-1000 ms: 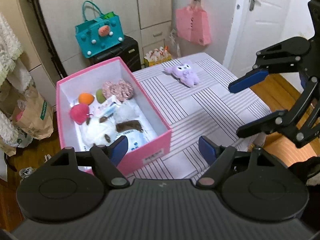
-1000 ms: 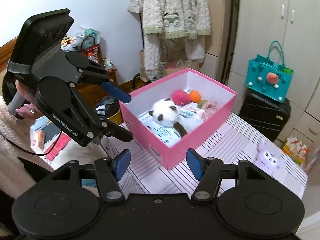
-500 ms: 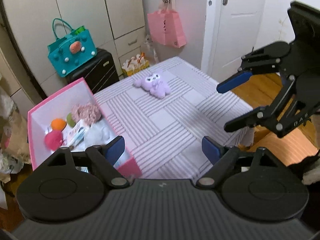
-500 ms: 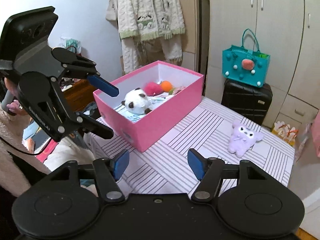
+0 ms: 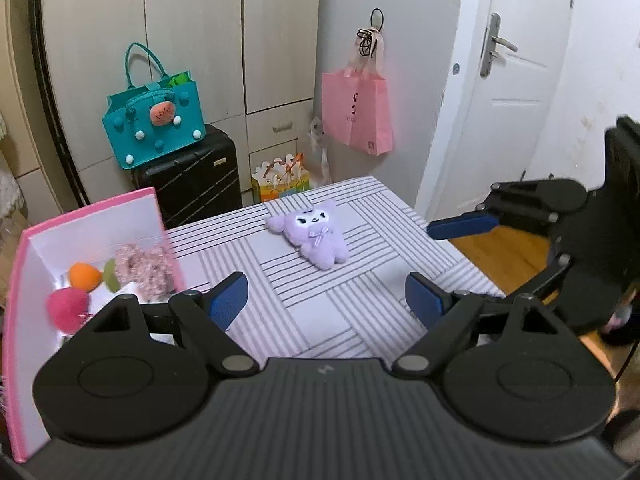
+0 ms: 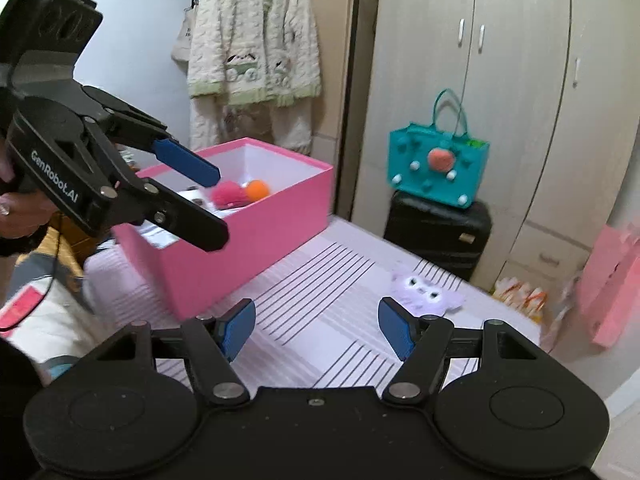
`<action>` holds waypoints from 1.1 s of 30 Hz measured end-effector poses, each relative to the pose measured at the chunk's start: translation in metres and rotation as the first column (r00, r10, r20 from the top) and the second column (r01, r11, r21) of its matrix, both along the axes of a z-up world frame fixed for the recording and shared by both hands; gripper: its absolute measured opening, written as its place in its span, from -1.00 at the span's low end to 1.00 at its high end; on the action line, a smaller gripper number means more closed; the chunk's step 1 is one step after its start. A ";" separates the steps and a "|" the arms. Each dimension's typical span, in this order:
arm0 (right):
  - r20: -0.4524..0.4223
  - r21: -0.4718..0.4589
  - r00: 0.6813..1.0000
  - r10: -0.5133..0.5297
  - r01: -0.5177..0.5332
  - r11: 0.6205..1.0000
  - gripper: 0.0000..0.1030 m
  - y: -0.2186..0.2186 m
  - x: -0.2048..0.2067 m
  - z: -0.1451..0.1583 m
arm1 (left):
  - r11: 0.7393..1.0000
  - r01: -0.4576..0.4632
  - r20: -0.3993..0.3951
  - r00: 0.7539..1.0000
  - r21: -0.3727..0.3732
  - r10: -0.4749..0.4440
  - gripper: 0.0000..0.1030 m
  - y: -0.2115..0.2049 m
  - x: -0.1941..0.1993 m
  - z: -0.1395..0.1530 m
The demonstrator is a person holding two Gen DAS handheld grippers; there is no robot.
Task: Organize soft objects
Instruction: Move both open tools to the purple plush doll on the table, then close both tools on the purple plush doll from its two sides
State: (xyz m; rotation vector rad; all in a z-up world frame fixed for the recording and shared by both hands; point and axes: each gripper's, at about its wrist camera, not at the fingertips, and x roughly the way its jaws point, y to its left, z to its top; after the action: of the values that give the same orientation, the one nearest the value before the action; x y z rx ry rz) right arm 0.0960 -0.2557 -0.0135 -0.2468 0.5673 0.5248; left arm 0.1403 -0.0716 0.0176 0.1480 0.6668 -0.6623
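Plush toy (image 5: 316, 236), purple, lies flat on your striped table (image 5: 360, 312) at twelve o'clock from your left gripper (image 5: 326, 300), well apart from the pink box (image 5: 16, 300) at nine. Your right gripper (image 6: 316, 330) has just been widening; both sets of jaws stand spread around nothing.

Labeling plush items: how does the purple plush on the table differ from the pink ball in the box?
Place: the purple plush lies alone on the striped tablecloth; the pink ball sits inside the pink box beside other soft items.
Shape: the purple plush has ears, limbs and a printed face; the pink ball is a plain round fuzzy lump.
Size: the purple plush looks larger.
Shared: both look soft, and no tongs touch either.
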 end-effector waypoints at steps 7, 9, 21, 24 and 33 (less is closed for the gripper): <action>0.101 -0.015 0.994 -0.040 0.042 0.999 0.42 -0.003 0.022 -0.031 | 0.993 -0.052 -0.079 0.996 -0.102 0.044 0.64 -0.032 0.027 -0.033; 0.114 -0.024 0.992 -0.057 0.060 0.998 0.42 -0.004 0.032 -0.041 | 0.990 -0.075 -0.081 0.995 -0.118 0.066 0.64 -0.039 0.033 -0.041; 0.007 -0.024 0.982 -0.189 0.190 0.982 0.65 -0.013 0.108 -0.097 | 0.960 -0.251 -0.117 0.964 -0.121 0.237 0.50 -0.069 0.086 -0.099; -0.012 -0.003 0.979 -0.204 0.204 0.979 0.65 -0.014 0.120 -0.105 | 0.955 -0.275 -0.156 0.954 -0.110 0.256 0.45 -0.074 0.101 -0.113; -0.078 0.008 0.966 -0.245 0.246 0.969 0.55 -0.016 0.149 -0.123 | 0.951 -0.289 -0.201 0.944 -0.112 0.263 0.22 -0.081 0.126 -0.131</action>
State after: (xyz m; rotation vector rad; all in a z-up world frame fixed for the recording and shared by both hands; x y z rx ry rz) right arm 0.2454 -0.2713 -0.1366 -0.1370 0.6571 0.2993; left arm 0.2662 -0.1523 -0.1139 -0.1382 0.7987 -0.4513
